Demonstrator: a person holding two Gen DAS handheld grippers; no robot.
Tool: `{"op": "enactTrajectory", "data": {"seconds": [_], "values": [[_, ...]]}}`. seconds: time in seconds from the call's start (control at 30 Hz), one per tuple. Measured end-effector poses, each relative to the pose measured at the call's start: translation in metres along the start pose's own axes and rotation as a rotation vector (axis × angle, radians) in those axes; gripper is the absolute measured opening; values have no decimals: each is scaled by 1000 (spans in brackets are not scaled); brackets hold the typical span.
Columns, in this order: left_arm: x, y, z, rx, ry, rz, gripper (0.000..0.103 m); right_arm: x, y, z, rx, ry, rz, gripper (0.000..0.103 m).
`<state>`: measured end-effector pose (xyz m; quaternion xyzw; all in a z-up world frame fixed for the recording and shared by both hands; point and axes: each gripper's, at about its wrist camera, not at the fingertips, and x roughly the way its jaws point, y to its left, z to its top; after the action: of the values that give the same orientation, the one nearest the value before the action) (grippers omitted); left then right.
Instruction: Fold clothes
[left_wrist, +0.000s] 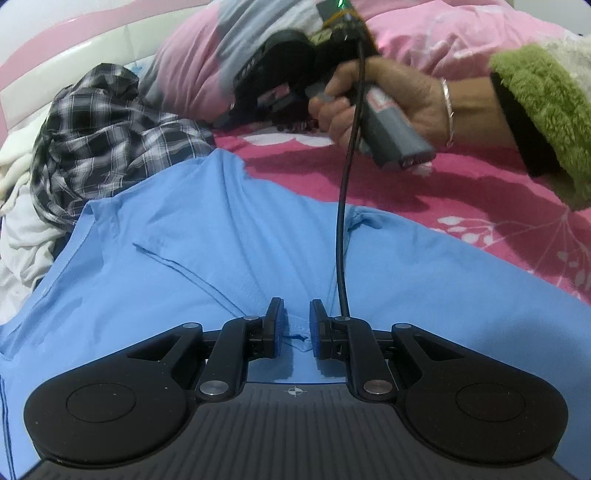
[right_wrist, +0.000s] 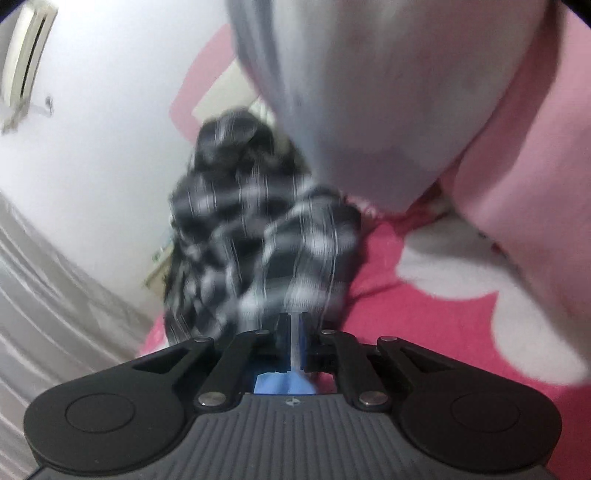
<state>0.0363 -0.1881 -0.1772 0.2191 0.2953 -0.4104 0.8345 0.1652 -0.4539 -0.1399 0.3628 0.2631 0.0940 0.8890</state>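
A light blue shirt (left_wrist: 221, 229) lies spread on the pink floral bedsheet (left_wrist: 424, 184). My left gripper (left_wrist: 294, 325) is open just above the shirt, its blue pads on either side of a small fold of the cloth. My right gripper (right_wrist: 293, 339) is shut on a thin edge of the blue shirt (right_wrist: 284, 384), which shows under its fingers. In the left wrist view the right gripper (left_wrist: 280, 85) is held up in a hand beyond the shirt, blurred, with a black cable hanging from it. A black and white plaid shirt (left_wrist: 107, 136) lies crumpled at the far left and also shows, blurred, in the right wrist view (right_wrist: 258, 229).
White clothes (left_wrist: 22, 229) lie piled left of the plaid shirt. A pink and grey pillow (left_wrist: 207, 59) sits at the head of the bed, also in the right wrist view (right_wrist: 369, 92). A pink and white headboard (left_wrist: 74, 48) runs behind. A green fleece sleeve (left_wrist: 546, 110) covers the arm.
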Motion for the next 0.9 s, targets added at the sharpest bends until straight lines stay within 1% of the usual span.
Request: {"op": "enactTrajectory", "data": {"seconds": [0.1, 0.13, 0.2, 0.3, 0.37, 0.4, 0.43, 0.47, 0.5, 0.53, 0.6, 0.63, 0.7, 0.73, 0.77, 0.8, 0.87, 0.9], "values": [[-1, 3, 2, -3, 3, -6, 15, -10, 25, 0, -163, 77, -4, 6], [0, 4, 3, -4, 3, -8, 15, -12, 34, -2, -229, 123, 9, 6], [1, 7, 3, -7, 3, -12, 16, -14, 48, -8, -314, 209, 37, 6], [2, 4, 3, -11, 0, -6, 16, 3, 58, -17, -413, 280, -11, 6], [2, 1, 3, -4, -4, 7, 16, 24, 60, -20, -427, 315, -42, 6], [1, -1, 2, 0, -8, 11, 16, 35, 60, -21, -428, 322, -61, 6], [0, -2, 1, 4, -12, 15, 16, 46, 62, -20, -437, 307, -95, 5], [-1, -2, 0, 6, -17, 16, 16, 52, 64, -18, -442, 279, -126, 3], [-2, -2, -1, 5, -21, 18, 17, 52, 64, -14, -420, 238, -149, 4], [-2, -2, -1, 3, -25, 20, 17, 51, 63, -9, -390, 195, -171, 6], [-4, -2, -1, 10, -29, 26, 19, 36, 66, -2, -359, 158, -118, 6], [-5, -3, -1, 15, -30, 28, 19, 26, 71, -2, -379, 176, -70, 6], [-7, -2, -1, 24, -33, 27, 22, 16, 84, -10, -476, 303, 24, 9], [-7, -1, -1, 23, -34, 27, 22, 20, 90, -19, -536, 371, 35, 19], [-6, 1, -1, 17, -33, 25, 23, 27, 95, -29, -599, 439, 36, 28], [-5, 3, 0, 9, -30, 24, 23, 34, 101, -40, -662, 507, 37, 28], [-5, 4, 2, -3, -27, 27, 25, 61, 108, -55, -714, 570, -27, 28], [-5, 4, 2, -6, -27, 33, 29, 70, 112, -58, -706, 556, -48, 27]]}}
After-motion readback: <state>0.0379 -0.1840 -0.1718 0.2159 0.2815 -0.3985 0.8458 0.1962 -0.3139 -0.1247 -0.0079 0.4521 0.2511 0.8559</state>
